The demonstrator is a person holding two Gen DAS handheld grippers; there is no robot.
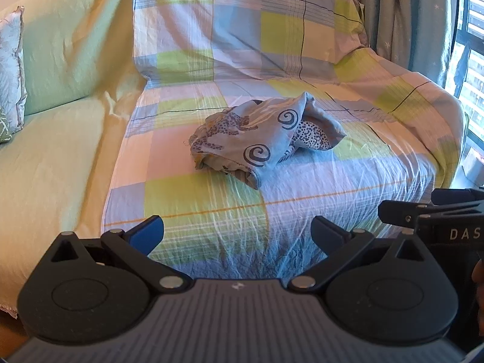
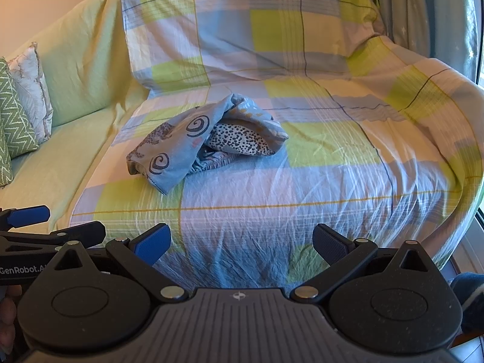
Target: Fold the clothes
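A crumpled blue garment (image 1: 260, 139) (image 2: 202, 139) with dark spirals and leopard print lies bunched in the middle of a sofa seat covered by a checked sheet (image 1: 302, 199) (image 2: 302, 187). My left gripper (image 1: 237, 236) stands open over the seat's front edge, well short of the garment, with nothing between its fingers. My right gripper (image 2: 242, 245) is also open and empty, at the front edge, to the right of the left one. The right gripper's side shows at the right edge of the left wrist view.
A plain green cover (image 1: 60, 139) (image 2: 60, 151) lies over the sofa's left half. Cushions (image 1: 10, 72) (image 2: 21, 109) lean at the far left. Curtains (image 1: 402, 9) and a window (image 1: 472, 60) stand at the right. A hand (image 2: 7, 314) shows at the lower left.
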